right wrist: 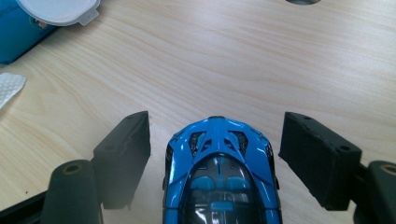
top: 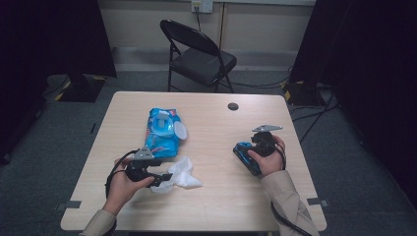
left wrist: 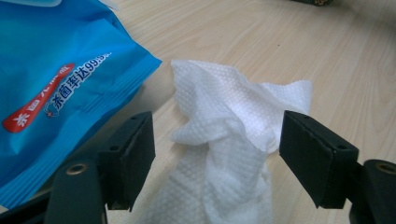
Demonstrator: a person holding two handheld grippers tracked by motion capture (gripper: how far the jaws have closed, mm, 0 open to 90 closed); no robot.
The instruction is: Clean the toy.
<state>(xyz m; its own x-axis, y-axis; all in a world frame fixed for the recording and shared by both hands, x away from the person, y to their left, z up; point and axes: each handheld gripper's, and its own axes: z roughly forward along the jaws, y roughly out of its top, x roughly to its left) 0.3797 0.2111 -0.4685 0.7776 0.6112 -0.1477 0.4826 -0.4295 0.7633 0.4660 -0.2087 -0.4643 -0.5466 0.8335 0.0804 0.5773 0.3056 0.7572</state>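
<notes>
A crumpled white wipe (top: 184, 174) lies on the wooden table (top: 221, 201) just below a blue wet-wipe packet (top: 162, 132) whose round lid is flipped up. My left gripper (top: 164, 179) stands open around the near end of the wipe (left wrist: 224, 121); in the left gripper view (left wrist: 217, 149) both jaws stand apart from the cloth, and the packet (left wrist: 56, 70) is at the left. My right gripper (top: 251, 160) is open over a blue toy car (top: 243, 153). The car (right wrist: 222, 186) sits between the jaws of the right gripper (right wrist: 215, 149), with a gap on each side.
A black folding chair (top: 196, 54) stands beyond the table's far edge. A small dark round spot (top: 233, 106) marks the table top at the back. The packet's white lid (right wrist: 58, 9) and a corner of the wipe (right wrist: 9, 88) lie at the left of the right gripper view.
</notes>
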